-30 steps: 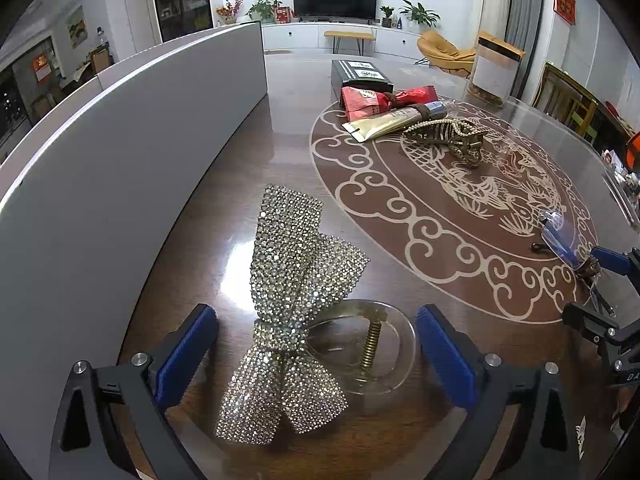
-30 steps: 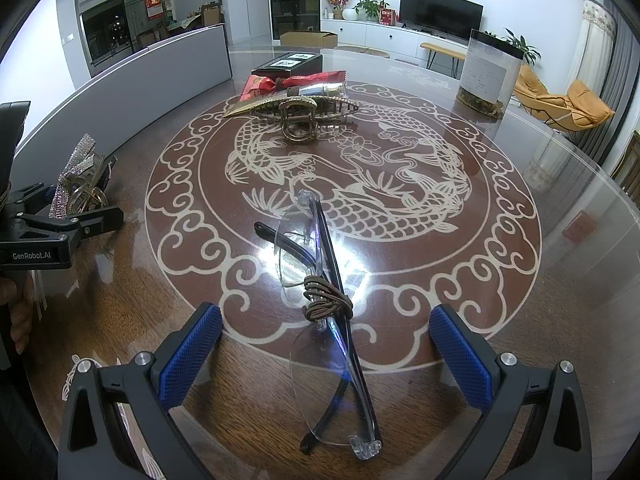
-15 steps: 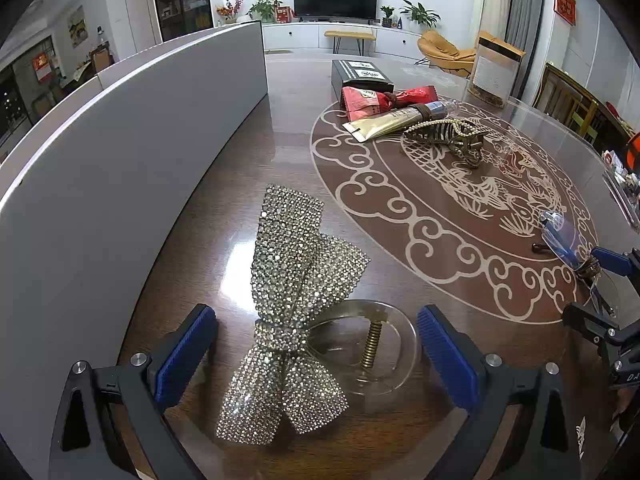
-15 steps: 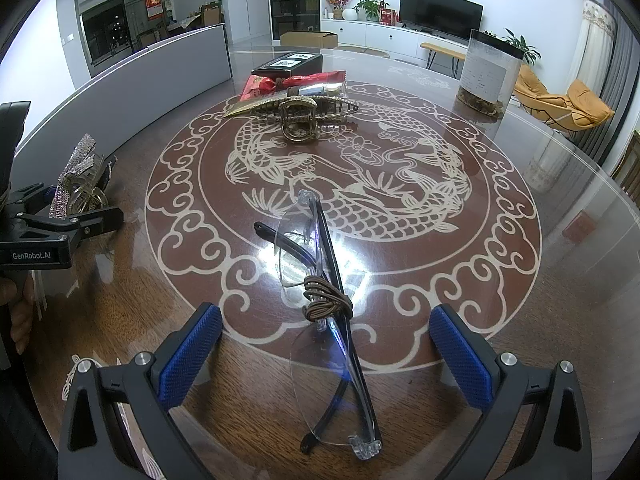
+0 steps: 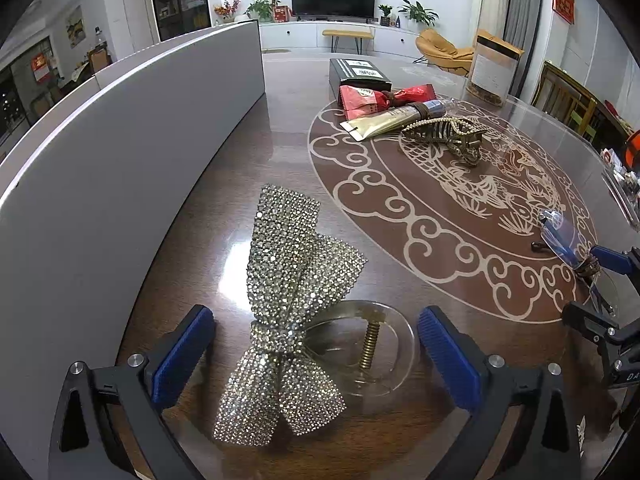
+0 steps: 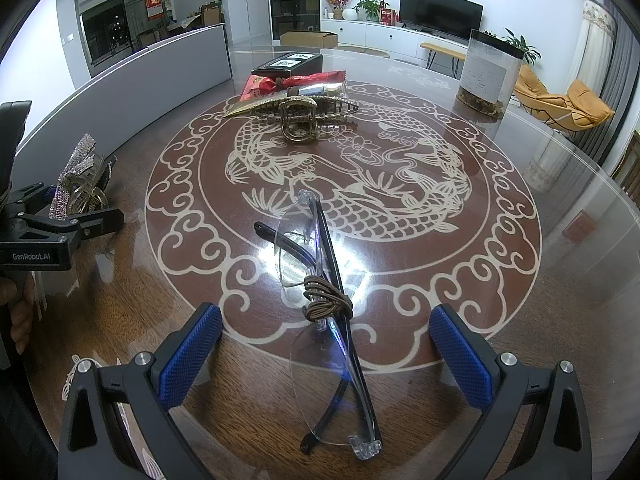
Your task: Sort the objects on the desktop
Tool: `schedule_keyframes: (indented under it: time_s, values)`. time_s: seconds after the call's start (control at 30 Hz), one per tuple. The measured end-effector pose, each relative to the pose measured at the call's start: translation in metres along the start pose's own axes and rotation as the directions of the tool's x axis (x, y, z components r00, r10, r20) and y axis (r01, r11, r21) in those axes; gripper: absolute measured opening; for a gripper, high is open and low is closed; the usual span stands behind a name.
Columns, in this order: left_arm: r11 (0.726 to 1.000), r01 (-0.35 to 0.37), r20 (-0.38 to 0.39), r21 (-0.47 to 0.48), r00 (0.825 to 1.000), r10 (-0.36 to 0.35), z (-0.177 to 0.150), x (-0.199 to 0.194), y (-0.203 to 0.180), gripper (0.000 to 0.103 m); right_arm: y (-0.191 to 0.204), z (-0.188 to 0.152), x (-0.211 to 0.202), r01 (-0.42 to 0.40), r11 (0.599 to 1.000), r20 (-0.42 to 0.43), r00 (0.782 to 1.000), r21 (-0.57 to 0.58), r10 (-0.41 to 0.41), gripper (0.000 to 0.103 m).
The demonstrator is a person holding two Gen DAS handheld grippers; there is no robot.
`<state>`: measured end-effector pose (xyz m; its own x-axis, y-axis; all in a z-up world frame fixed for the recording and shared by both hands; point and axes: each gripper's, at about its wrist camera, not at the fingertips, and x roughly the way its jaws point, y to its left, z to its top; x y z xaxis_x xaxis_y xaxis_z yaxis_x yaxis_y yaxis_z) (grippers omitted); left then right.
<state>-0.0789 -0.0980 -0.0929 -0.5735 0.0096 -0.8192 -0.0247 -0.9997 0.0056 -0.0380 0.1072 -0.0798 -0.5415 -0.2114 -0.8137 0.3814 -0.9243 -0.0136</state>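
Jaws (both grippers) spread wide: rhinestone bow clip left, glasses right.

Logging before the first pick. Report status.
Left gripper open, straddling rhinestone bow clip. Right gripper open, straddling folded glasses. Both flat on table; nothing gripped, nothing between.

Left gripper hangs wide open over the table, its 2 blue pads either side of the rhinestone bow clip, touching neither. Farther off lie a gold claw clip, a gold tube and a red packet. Glasses sit far right beside the right gripper.
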Motion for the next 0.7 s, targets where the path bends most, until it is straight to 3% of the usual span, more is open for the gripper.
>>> schedule_keyframes:
  time_s: [0.7]
  values:
    - [1.0,0.004,0.0,0.005,1.0,-0.004,0.0002,0.0008,-0.0016,0.103,-0.0002,-0.0001,-0.0002,0.0,1.0,0.0,1.0,0.0,0.0,0.103]
